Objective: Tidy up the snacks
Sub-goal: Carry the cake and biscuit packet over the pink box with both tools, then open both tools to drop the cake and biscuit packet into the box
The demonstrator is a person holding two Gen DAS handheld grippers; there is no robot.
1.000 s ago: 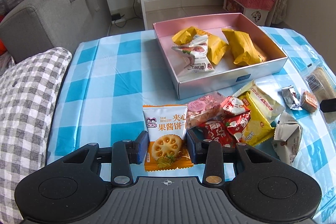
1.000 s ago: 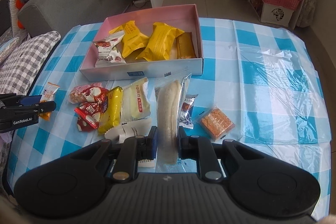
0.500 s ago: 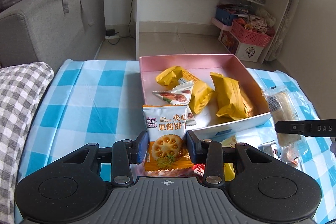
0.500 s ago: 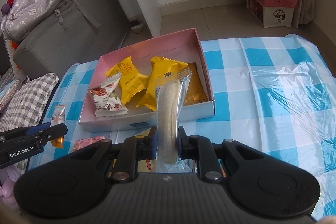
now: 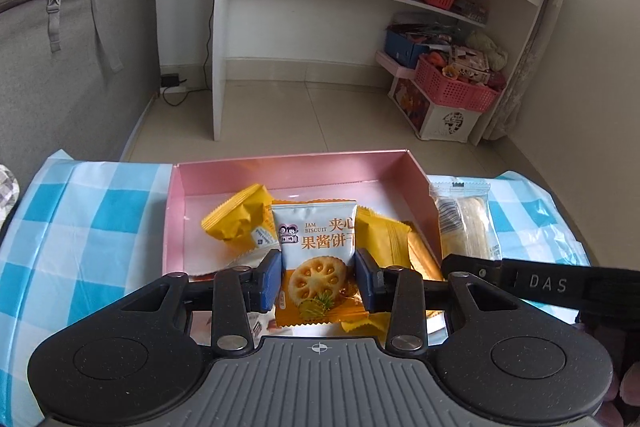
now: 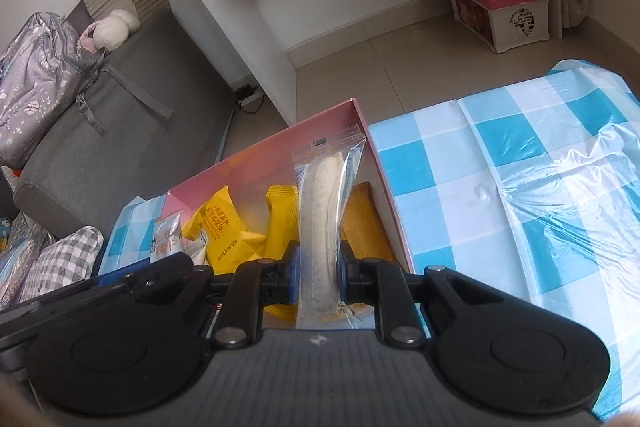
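pink box (image 5: 176, 223): bare floor at frame left; yellow packets (image 5: 240, 223) crowd centre, right gripper (image 5: 472, 269) blocks right

"JAM BISCUIT" on the biscuit packet (image 5: 318, 251); "DAS" on the right gripper (image 5: 548, 283).

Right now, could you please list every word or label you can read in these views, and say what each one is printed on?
"JAM BISCUIT": white-and-orange biscuit packet held in the left gripper.
"夹心 果酱饼": same packet, partly cut off.
"DAS": black arm of the right gripper.
Too blurred to read: print on the yellow snack pack and the clear-wrapped pale long snack.
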